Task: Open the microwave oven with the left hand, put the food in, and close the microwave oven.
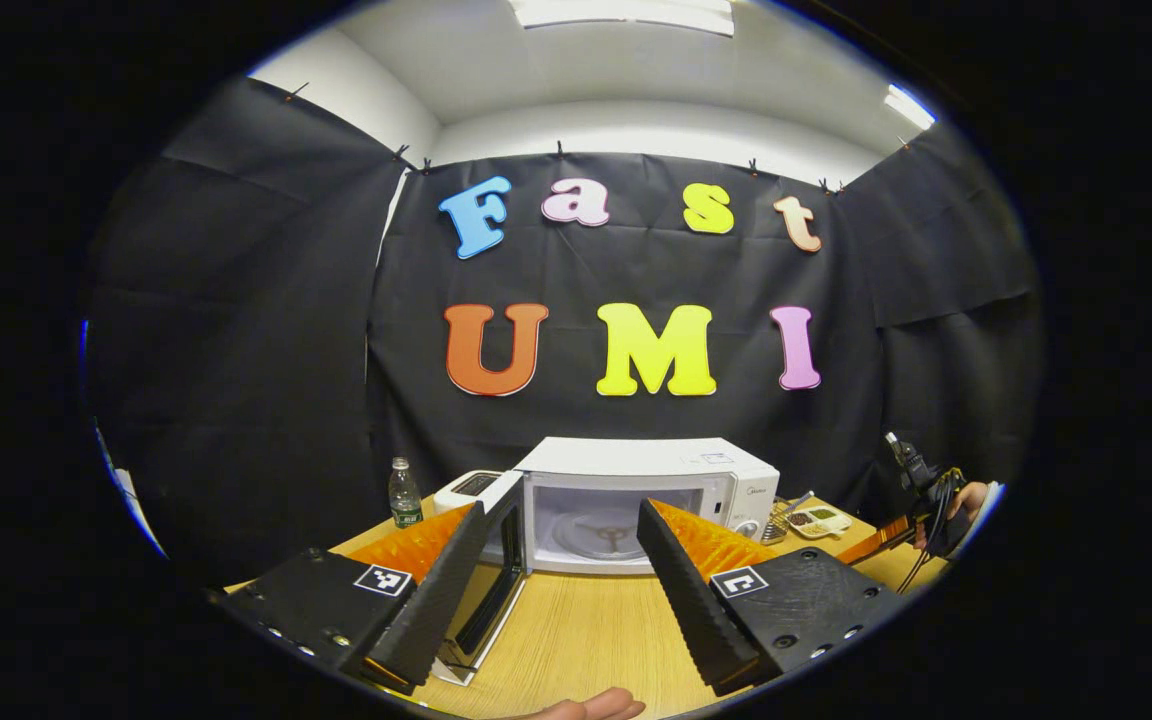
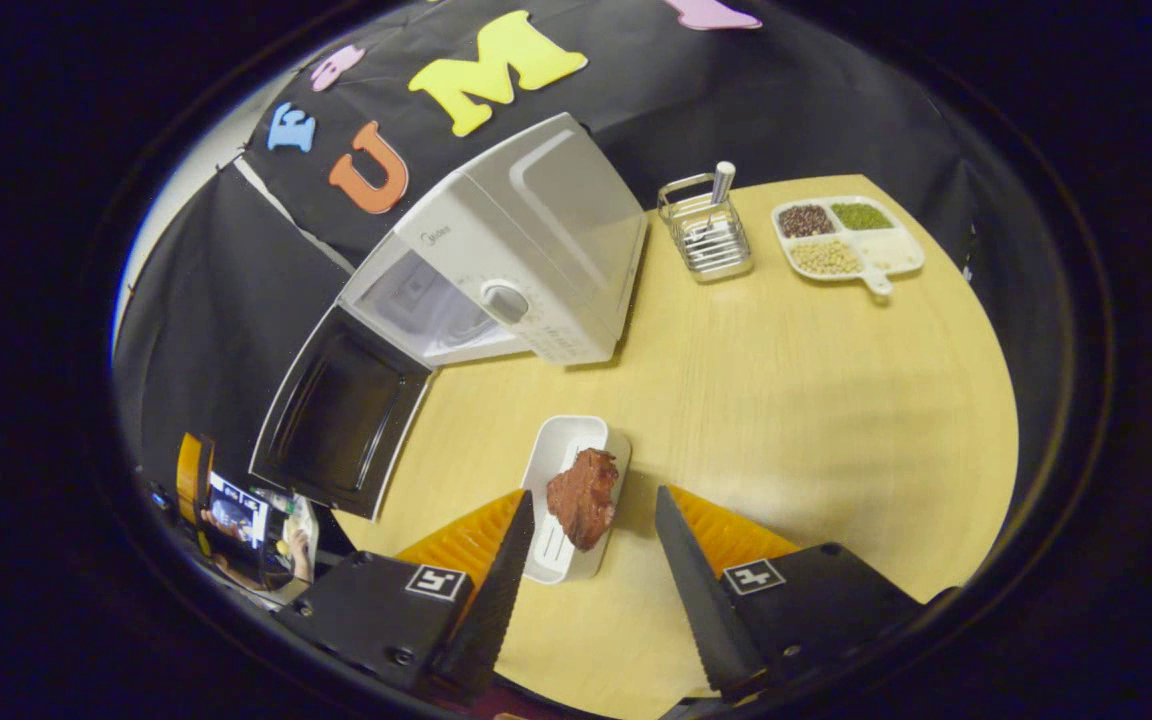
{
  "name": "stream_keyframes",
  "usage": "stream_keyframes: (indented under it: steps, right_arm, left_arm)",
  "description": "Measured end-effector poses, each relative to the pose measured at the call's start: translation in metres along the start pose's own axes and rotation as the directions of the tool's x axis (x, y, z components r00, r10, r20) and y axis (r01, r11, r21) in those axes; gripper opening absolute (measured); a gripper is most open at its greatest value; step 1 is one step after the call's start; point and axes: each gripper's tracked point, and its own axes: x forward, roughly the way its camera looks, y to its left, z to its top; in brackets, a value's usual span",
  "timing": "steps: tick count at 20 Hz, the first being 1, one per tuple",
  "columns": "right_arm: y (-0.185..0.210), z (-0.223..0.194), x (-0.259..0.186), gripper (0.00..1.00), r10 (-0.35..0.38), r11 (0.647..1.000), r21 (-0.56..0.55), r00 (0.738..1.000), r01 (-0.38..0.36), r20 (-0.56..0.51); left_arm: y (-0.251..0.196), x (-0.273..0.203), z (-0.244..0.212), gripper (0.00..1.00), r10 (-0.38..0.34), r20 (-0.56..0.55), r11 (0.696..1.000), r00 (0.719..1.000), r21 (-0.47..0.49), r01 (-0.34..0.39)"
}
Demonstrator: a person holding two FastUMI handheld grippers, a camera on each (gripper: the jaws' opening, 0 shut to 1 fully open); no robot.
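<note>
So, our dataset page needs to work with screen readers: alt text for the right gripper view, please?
The open right gripper hovers over a white rectangular dish holding a reddish-brown chunk of meat on a light wooden table. Behind stands a white microwave oven, its door swung open.

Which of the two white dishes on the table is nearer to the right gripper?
The plain white dish holding the piece of meat, lying between the open right gripper fingers. The divided tray of beans sits far off, beside the wire rack.
</note>
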Motion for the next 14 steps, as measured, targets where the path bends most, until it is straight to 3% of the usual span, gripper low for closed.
stream_keyframes:
  steps: [1, 2, 3, 4, 5, 6, 7, 8, 10, 11, 14]
  right_arm:
    - [0.001, 0.000, 0.002, 0.63, 0.018, 1.000, 0.014, 1.000, -0.018, -0.009]
    - [0.001, -0.003, 0.006, 0.71, 0.034, 0.999, 0.038, 0.999, -0.033, -0.027]
    - [0.003, -0.007, 0.008, 0.62, 0.056, 0.996, 0.065, 0.998, -0.053, -0.037]
    - [0.002, -0.007, 0.012, 0.46, 0.067, 0.994, 0.086, 0.997, -0.064, -0.037]
    - [0.003, -0.008, 0.013, 0.46, 0.081, 0.993, 0.092, 0.996, -0.077, -0.037]
    - [0.002, -0.006, 0.011, 0.19, 0.086, 0.992, 0.097, 0.996, -0.083, -0.028]
    - [0.006, -0.007, 0.013, 0.19, 0.099, 0.991, 0.093, 0.995, -0.097, -0.021]
    - [0.007, -0.009, 0.009, 0.14, 0.098, 0.993, 0.074, 0.995, -0.095, -0.027]
    - [0.010, -0.009, 0.001, 0.10, 0.076, 0.997, 0.032, 0.997, -0.076, -0.005]
    - [0.009, -0.006, -0.004, 0.10, 0.045, 0.999, 0.001, 0.999, -0.045, 0.019]
    - [0.020, -0.001, -0.023, 0.10, -0.021, 0.994, -0.106, 0.996, 0.030, 0.087]
  left_arm:
    - [-0.002, 0.000, -0.001, 0.93, -0.002, 0.000, 1.000, 1.000, 0.011, 0.002]
    - [-0.002, -0.002, -0.002, 0.93, -0.001, -0.004, 1.000, 1.000, 0.020, 0.001]
    - [-0.003, -0.002, -0.004, 0.93, 0.003, -0.006, 1.000, 1.000, 0.029, -0.003]
    - [-0.003, -0.002, -0.006, 0.93, 0.007, -0.007, 0.999, 1.000, 0.036, -0.007]
    - [-0.001, -0.002, -0.006, 0.93, 0.020, -0.005, 0.999, 1.000, 0.041, -0.019]
    - [0.005, -0.002, -0.004, 0.93, 0.041, 0.007, 0.998, 0.999, 0.043, -0.041]
    - [0.009, -0.002, -0.004, 0.94, 0.055, 0.012, 0.998, 0.998, 0.041, -0.056]
    - [0.009, -0.004, -0.006, 0.85, 0.060, 0.012, 0.998, 0.998, 0.035, -0.060]
    - [0.009, -0.007, -0.007, 0.85, 0.049, 0.013, 0.999, 0.999, 0.023, -0.049]
    - [0.011, -0.008, -0.006, 0.94, 0.051, 0.016, 0.998, 0.999, 0.019, -0.052]
    - [0.019, -0.014, -0.004, 0.94, 0.060, 0.034, 0.998, 0.998, 0.006, -0.060]
